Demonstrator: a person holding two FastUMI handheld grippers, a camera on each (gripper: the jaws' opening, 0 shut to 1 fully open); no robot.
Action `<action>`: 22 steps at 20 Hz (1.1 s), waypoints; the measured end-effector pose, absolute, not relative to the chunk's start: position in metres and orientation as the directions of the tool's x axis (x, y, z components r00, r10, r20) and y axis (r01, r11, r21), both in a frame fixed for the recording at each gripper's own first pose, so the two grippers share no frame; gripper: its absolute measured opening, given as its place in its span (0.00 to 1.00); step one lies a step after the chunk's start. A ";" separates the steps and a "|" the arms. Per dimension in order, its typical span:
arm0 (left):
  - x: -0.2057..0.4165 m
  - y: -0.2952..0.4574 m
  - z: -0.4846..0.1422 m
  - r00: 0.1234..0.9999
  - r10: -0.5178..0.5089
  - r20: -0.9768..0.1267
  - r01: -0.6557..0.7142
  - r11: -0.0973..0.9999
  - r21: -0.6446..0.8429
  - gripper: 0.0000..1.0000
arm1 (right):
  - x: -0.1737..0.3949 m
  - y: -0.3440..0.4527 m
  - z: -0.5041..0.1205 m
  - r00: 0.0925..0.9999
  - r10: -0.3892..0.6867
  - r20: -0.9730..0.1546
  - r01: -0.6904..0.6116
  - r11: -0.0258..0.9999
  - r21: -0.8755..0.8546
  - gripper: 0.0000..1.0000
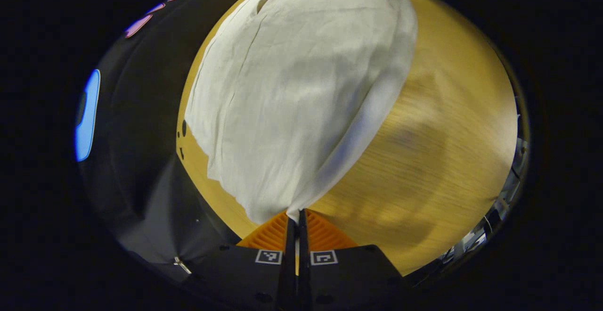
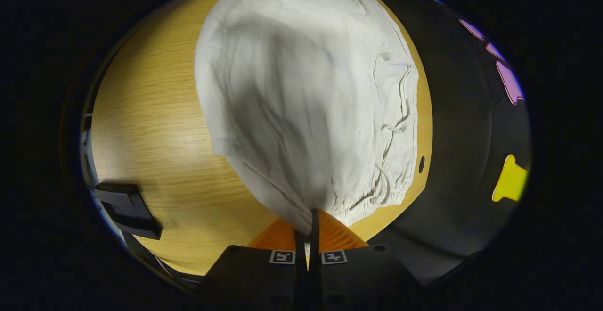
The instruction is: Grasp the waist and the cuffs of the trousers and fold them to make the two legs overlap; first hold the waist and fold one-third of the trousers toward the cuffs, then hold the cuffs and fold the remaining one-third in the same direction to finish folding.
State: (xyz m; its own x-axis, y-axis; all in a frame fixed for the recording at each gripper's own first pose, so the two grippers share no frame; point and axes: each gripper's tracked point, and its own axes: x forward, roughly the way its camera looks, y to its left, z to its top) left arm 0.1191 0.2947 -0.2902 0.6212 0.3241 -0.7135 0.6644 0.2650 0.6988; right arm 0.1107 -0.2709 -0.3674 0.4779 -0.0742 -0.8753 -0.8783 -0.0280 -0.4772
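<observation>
Left gripper view: the left tool (image 1: pixel 297 216), jaws closed to a slit, pinches one edge of the white trousers (image 1: pixel 292 89), which rise from the wooden table (image 1: pixel 447 151) toward it. Right gripper view: the right tool (image 2: pixel 308 219), likewise closed, nips the cloth beside the gathered waist (image 2: pixel 391 179). Both holds take very little fabric; uneven pulling may likely slip an edge free, or drag the resting part, skewing the fold

Wooden table (image 1: pixel 452 127); white trousers (image 1: pixel 292 89) on it, seemingly bunched.
</observation>
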 end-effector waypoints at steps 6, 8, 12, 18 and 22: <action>0.114 0.292 -0.273 0.701 0.333 -0.631 0.521 0.365 0.771 0.05 | 0.116 -0.274 -0.358 0.488 -0.068 -0.870 -0.869 0.048 -0.492 0.05; 0.115 0.288 -0.256 0.740 0.335 -0.583 0.445 0.407 0.798 0.05 | 0.120 -0.275 -0.348 0.513 -0.062 -0.856 -0.851 0.091 -0.517 0.05; 0.126 0.281 -0.213 0.813 0.344 -0.469 0.296 0.450 0.842 0.05 | 0.132 -0.274 -0.320 0.570 -0.043 -0.820 -0.806 0.162 -0.569 0.05; 0.167 0.277 -0.154 0.866 0.363 -0.344 0.128 0.504 0.854 0.05 | 0.176 -0.271 -0.273 0.676 -0.031 -0.736 -0.693 0.314 -0.649 0.05; 0.214 0.273 -0.115 0.890 0.364 -0.275 0.032 0.550 0.835 0.05 | 0.214 -0.267 -0.243 0.714 -0.045 -0.698 -0.600 0.475 -0.644 0.05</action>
State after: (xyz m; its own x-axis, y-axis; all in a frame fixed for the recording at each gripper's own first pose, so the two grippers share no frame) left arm 0.2143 0.2734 -0.1151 0.8898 0.3645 -0.2746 0.0323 0.5499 0.8346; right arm 0.2144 -0.2670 -0.2429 0.7143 -0.0446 -0.6984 -0.5997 0.4755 -0.6437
